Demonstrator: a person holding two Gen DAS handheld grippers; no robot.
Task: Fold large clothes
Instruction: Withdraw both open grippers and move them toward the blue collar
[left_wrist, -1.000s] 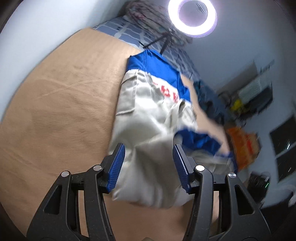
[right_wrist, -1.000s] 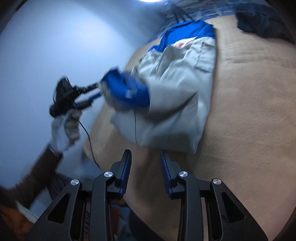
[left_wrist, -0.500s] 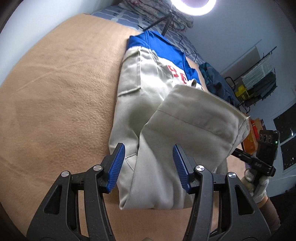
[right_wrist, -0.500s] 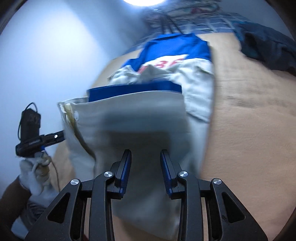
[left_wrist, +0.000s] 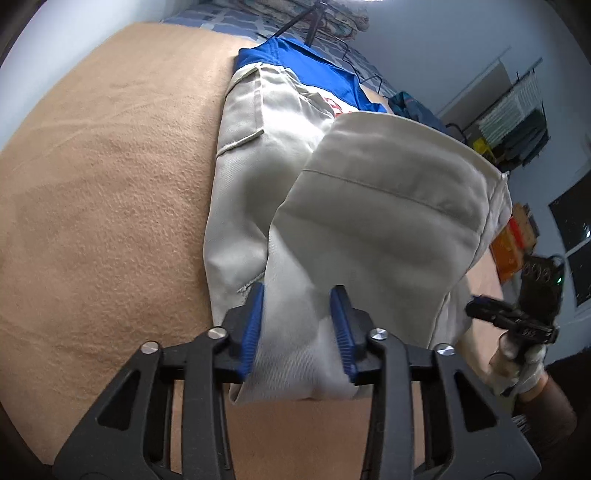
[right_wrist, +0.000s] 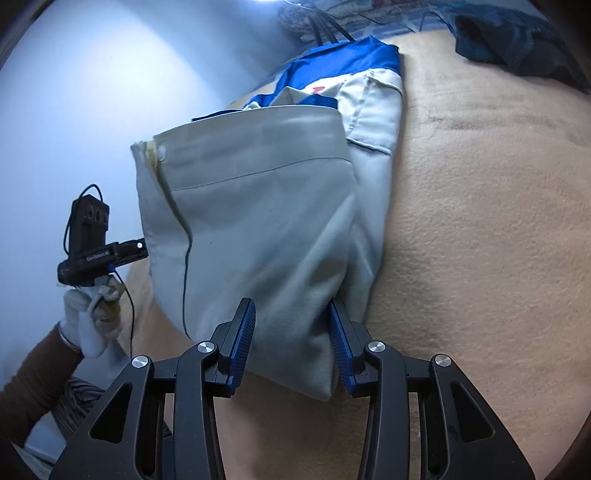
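A grey and blue work jacket (left_wrist: 280, 155) lies lengthwise on the tan blanket (left_wrist: 103, 192), with red lettering near the blue collar end. Its near part is folded back over itself as a grey flap (left_wrist: 388, 206). My left gripper (left_wrist: 297, 332) is open with its blue pads on either side of the near folded edge. My right gripper (right_wrist: 291, 341) is open too, straddling the same fold at the jacket's (right_wrist: 258, 229) near edge. Each gripper shows in the other's view, held in a white-gloved hand (right_wrist: 92, 325).
A dark blue garment (right_wrist: 517, 40) lies at the far right of the blanket (right_wrist: 480, 221). A patterned bedcover with cables (left_wrist: 332, 22) lies beyond the jacket. Shelving and orange boxes (left_wrist: 513, 240) stand to the right of the bed, a pale wall to the left.
The jacket's lower part, with a blue sleeve bunched up a second ago, now lies folded back as a smooth grey flap. Both grippers have closed in on the near fold, the right one opening wider.
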